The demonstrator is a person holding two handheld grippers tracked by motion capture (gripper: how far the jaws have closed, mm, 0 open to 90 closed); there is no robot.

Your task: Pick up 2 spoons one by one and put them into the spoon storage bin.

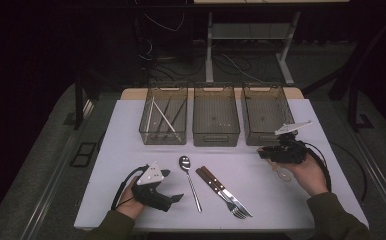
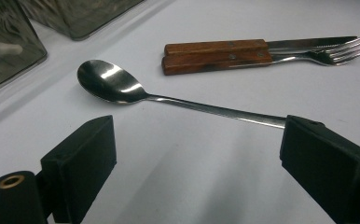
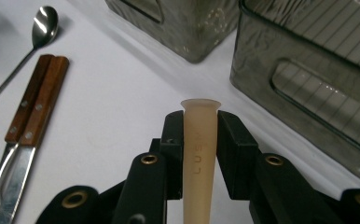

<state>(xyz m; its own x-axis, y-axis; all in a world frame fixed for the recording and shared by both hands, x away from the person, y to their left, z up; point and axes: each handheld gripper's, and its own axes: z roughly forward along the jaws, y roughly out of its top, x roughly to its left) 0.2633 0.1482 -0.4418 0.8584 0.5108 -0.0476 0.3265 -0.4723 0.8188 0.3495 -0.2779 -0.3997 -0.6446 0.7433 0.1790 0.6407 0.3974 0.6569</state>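
My right gripper (image 3: 200,140) is shut on the handle of a pale beige plastic spoon (image 3: 199,122), whose flared end sticks out past the pads. In the high view this gripper (image 1: 265,154) hovers at the table's right, before the rightmost bin, and the plastic spoon (image 1: 282,173) hangs under the hand. My left gripper (image 1: 172,186) rests at the front left with its jaws wide apart. From the left gripper view, the gripper (image 2: 197,140) stands open and a metal spoon (image 2: 122,88) lies on the table just beyond the jaws, untouched.
Three clear bins (image 1: 216,116) stand in a row at the back; the left bin (image 1: 163,117) holds thin white sticks. A wood-handled knife and fork (image 1: 223,190) lie side by side right of the metal spoon (image 1: 189,181). The white tabletop (image 1: 121,150) ends near the hands.
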